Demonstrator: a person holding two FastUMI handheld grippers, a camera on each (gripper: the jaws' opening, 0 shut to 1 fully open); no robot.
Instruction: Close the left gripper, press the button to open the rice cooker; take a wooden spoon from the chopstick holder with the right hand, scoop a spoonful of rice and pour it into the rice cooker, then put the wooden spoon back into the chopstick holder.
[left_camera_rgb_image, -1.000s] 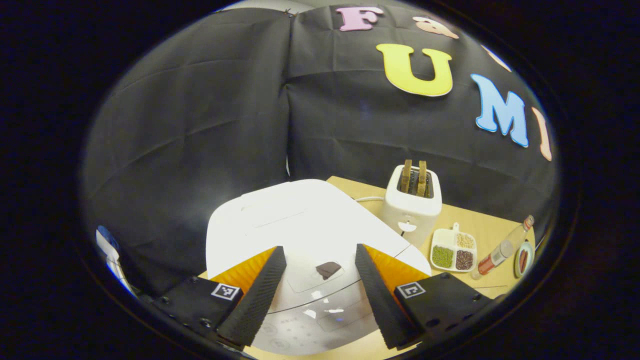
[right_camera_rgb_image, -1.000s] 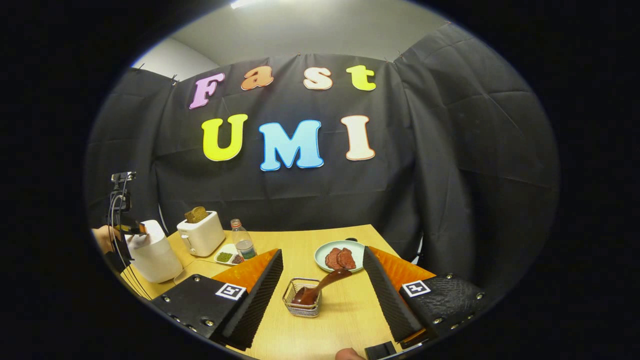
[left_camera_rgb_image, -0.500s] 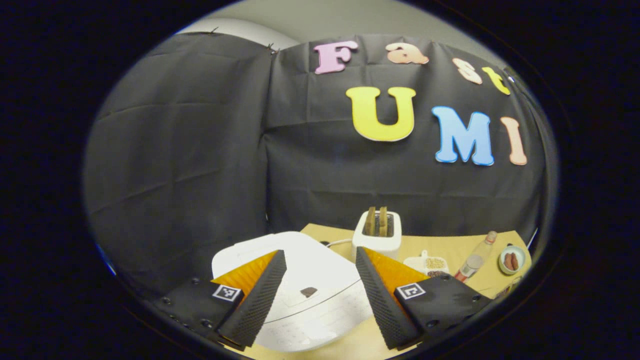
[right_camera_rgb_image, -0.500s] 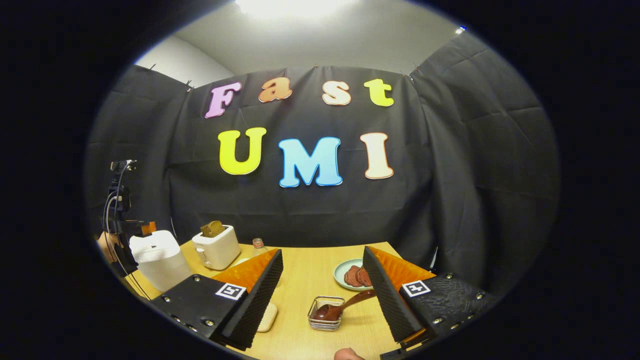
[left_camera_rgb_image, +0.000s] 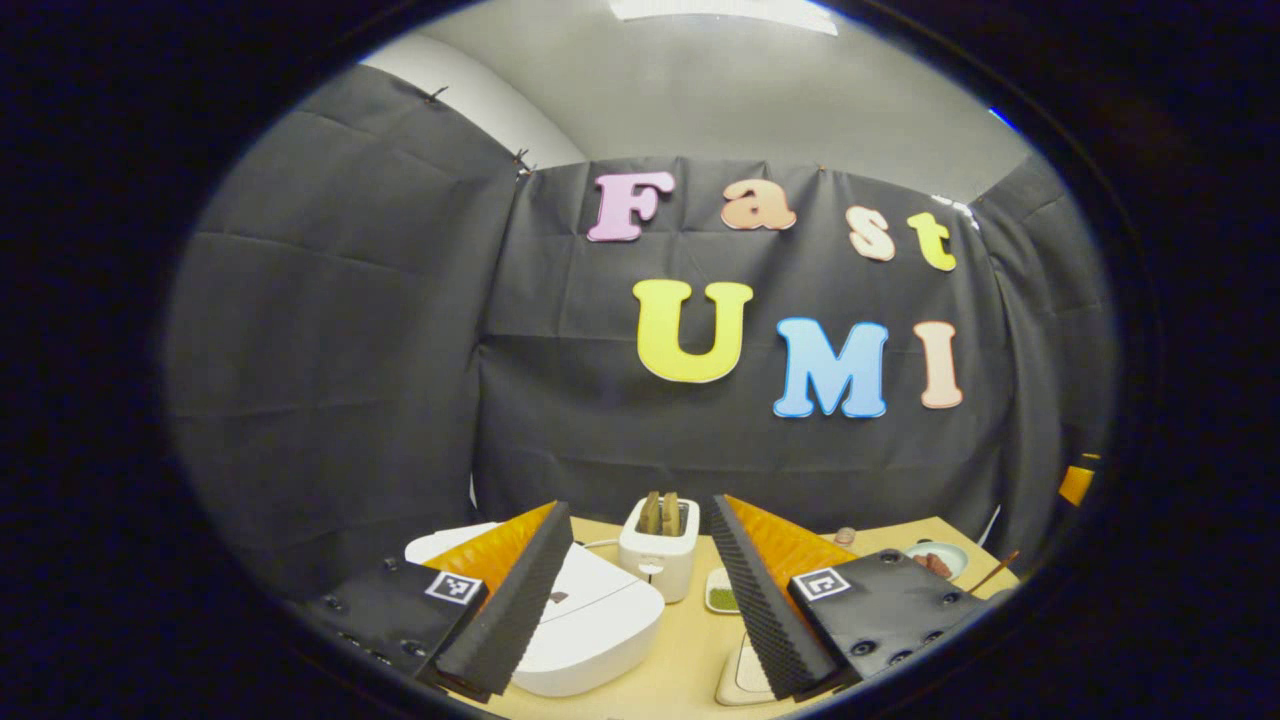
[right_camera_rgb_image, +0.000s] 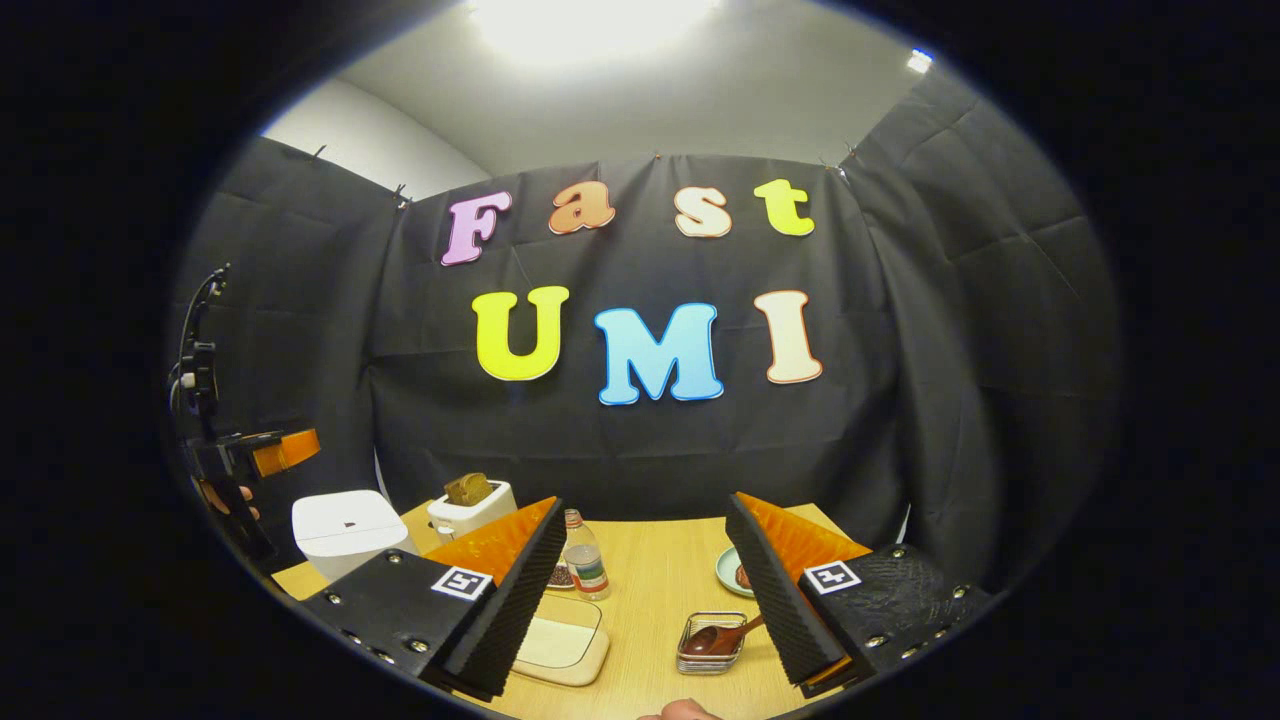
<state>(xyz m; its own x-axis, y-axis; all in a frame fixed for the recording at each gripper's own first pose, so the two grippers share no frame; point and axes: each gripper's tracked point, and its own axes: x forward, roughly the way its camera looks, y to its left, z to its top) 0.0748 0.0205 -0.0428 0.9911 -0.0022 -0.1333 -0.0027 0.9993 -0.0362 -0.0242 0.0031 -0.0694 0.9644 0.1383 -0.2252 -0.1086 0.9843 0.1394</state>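
The white rice cooker (left_camera_rgb_image: 590, 620) stands with its lid down, a small dark button (left_camera_rgb_image: 556, 597) on top. My left gripper (left_camera_rgb_image: 637, 502) is open and empty, held back from and above the cooker. In the right gripper view the cooker (right_camera_rgb_image: 345, 525) sits at the far left, with the left gripper (right_camera_rgb_image: 285, 450) above it in a hand (right_camera_rgb_image: 225, 495). My right gripper (right_camera_rgb_image: 643, 498) is open and empty. Below and ahead of it the wooden spoon (right_camera_rgb_image: 725, 635) lies tilted in the wire chopstick holder (right_camera_rgb_image: 700, 658). A shallow cream rice container (right_camera_rgb_image: 560, 645) lies left of the holder.
A white toaster (right_camera_rgb_image: 470, 505) with bread stands behind the cooker. Beside it are a bottle (right_camera_rgb_image: 583, 560) and a divided dish of beans (left_camera_rgb_image: 722, 595). A pale plate (right_camera_rgb_image: 735, 570) with meat slices sits at the back right of the wooden table (right_camera_rgb_image: 650, 580).
Both grippers have drawn back and tilted upward. The left one has moved away from the cooker lid it hovered over. Cooker, holder and spoon now look smaller and lower.
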